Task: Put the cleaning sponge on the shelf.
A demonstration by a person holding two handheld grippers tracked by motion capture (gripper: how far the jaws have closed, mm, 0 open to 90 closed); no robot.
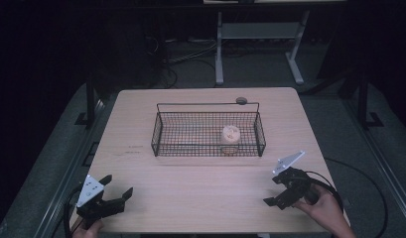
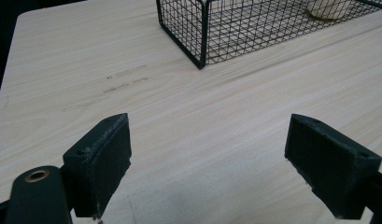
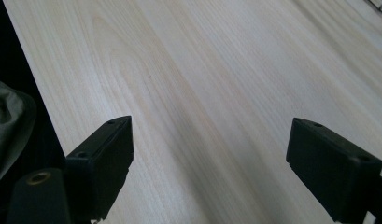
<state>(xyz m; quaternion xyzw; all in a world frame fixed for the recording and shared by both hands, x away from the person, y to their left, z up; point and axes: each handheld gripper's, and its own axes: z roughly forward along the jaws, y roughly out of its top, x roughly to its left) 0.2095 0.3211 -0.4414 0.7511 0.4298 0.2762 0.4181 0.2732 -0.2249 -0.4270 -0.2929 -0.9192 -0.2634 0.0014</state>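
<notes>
A black wire basket (image 1: 158, 134) stands in the middle of the pale wooden table (image 1: 200, 183), and a round cream bun-like object (image 1: 231, 133) lies in its right half. The basket's near corner (image 2: 201, 51) and the bun (image 2: 328, 7) appear at the top of the left gripper view. My left gripper (image 1: 119, 187) rests at the table's front left, open, with nothing between its jaws. At the front right, my right gripper (image 1: 273, 191) is held by a hand, open over bare wood (image 3: 207, 93).
A small round dark object (image 1: 241, 100) sits on the table just behind the basket's handle. A white desk frame (image 1: 260, 34) and cables stand on the floor beyond the table. Grey cloth (image 3: 9, 121) shows past the table edge in the right gripper view.
</notes>
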